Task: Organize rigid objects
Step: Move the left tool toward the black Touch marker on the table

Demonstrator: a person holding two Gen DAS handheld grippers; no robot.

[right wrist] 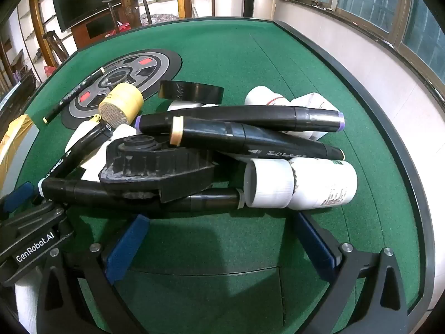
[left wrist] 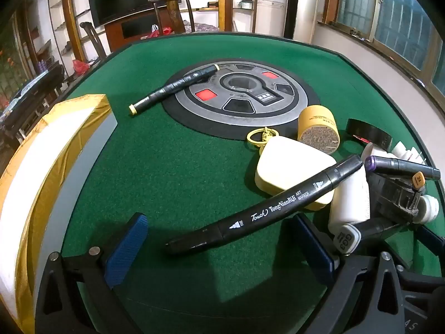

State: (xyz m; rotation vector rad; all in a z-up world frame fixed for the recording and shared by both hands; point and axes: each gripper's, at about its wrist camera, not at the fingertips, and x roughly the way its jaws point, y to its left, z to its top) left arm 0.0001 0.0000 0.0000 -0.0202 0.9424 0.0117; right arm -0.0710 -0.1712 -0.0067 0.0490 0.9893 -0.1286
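Left wrist view: your left gripper (left wrist: pixel 222 246) stands spread, empty, over a black marker (left wrist: pixel 267 208) printed "Touch TongNianRiJi ART MARKER" on the green table (left wrist: pixel 172 150). Right wrist view: your right gripper (right wrist: pixel 222 243) stands spread before the marker pile (right wrist: pixel 244 130); a neighbouring arm (right wrist: pixel 30 247) reads "GenRobot.AI".

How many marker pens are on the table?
5 markers: one on the round panel, one lying across the cream case, three stacked together; more may be hidden.
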